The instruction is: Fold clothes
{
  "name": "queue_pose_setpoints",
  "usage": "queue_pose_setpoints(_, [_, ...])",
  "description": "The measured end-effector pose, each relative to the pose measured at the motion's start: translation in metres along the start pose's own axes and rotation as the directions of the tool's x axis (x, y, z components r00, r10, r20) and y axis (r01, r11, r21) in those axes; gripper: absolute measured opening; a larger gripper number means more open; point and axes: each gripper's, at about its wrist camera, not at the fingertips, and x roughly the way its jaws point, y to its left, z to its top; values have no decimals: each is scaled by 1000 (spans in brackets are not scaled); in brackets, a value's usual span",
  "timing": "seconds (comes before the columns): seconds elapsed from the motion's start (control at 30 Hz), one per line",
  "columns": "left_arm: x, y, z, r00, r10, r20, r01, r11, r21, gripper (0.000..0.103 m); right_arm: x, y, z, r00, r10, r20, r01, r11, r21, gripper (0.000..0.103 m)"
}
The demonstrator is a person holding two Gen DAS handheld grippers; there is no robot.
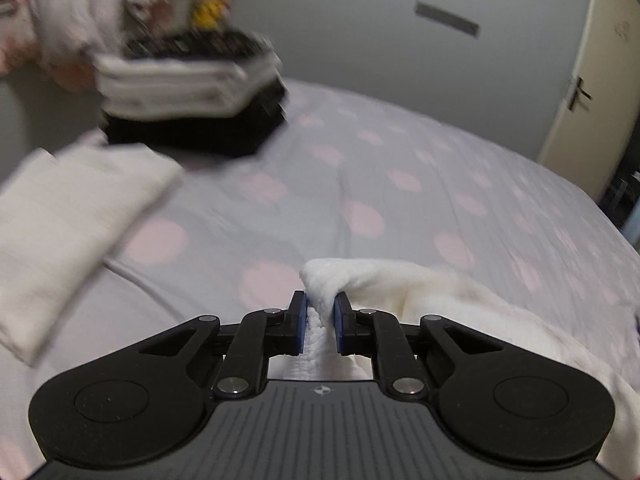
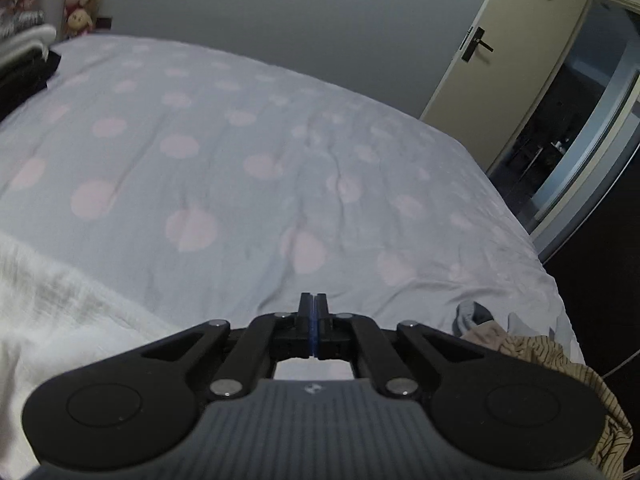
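A white fleecy garment (image 1: 420,292) lies bunched on the grey bed sheet with pink dots (image 1: 400,160). My left gripper (image 1: 320,300) is shut on a raised fold of it, and the cloth runs down between the blue pads. In the right wrist view the same white garment (image 2: 60,300) spreads over the lower left of the bed (image 2: 240,120). My right gripper (image 2: 313,300) hovers over the sheet with its pads pressed together. No cloth shows between them.
A stack of folded white and black clothes (image 1: 188,96) sits at the far left of the bed, with a folded white cloth (image 1: 68,220) beside it. A striped beige garment (image 2: 520,344) and a grey piece (image 2: 472,316) lie near the bed's right edge. A door (image 2: 500,40) stands ajar beyond.
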Motion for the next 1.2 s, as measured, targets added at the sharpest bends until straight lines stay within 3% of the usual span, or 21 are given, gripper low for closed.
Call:
queue_pose_setpoints(0.13, [-19, 22, 17, 997, 65, 36, -63, 997, -36, 16, 3, -2, -17, 997, 27, -66, -26, 1000, 14, 4])
queue_pose_setpoints(0.3, [-24, 54, 33, 982, 186, 12, -185, 980, -66, 16, 17, -2, -44, 989, 48, -140, -44, 999, 26, 6])
queue_pose_setpoints(0.37, [-20, 63, 36, 978, 210, -4, -209, 975, -67, 16, 23, -4, -50, 983, 62, -174, -60, 998, 19, 13])
queue_pose_setpoints(0.4, [-17, 66, 37, 976, 217, -13, -218, 974, -68, 16, 25, -6, -52, 980, 68, -185, -66, 998, 17, 16])
queue_pose_setpoints(0.47, [-9, 70, 33, 974, 225, -30, -226, 971, -72, 16, 29, -11, -55, 975, 82, -207, -81, 997, 15, 33])
queue_pose_setpoints(0.6, [3, 77, 25, 973, 227, -53, -231, 969, -86, 16, 35, -17, -63, 958, 118, -260, -124, 992, -9, 36])
queue_pose_setpoints(0.7, [7, 80, 23, 971, 230, -63, -235, 968, -91, 16, 39, -22, -71, 943, 160, -291, -178, 983, -38, 45])
queue_pose_setpoints(0.87, [17, 79, 20, 967, 245, -74, -250, 965, -78, 16, 49, -30, -89, 914, 212, -346, -251, 966, -70, 49])
queue_pose_setpoints(1.1, [22, 76, 18, 965, 254, -67, -258, 964, -65, 16, 94, -46, -110, 897, 182, -402, -205, 979, -13, 45])
queue_pose_setpoints(1.13, [22, 76, 18, 965, 253, -68, -257, 964, -66, 16, 99, -47, -112, 893, 194, -406, -208, 978, 10, 38])
queue_pose_setpoints(1.17, [22, 77, 18, 965, 252, -68, -257, 964, -68, 16, 103, -47, -114, 888, 208, -410, -213, 976, 33, 21])
queue_pose_setpoints(1.2, [21, 77, 18, 966, 251, -69, -256, 964, -73, 16, 104, -47, -115, 887, 224, -404, -222, 974, 53, 13])
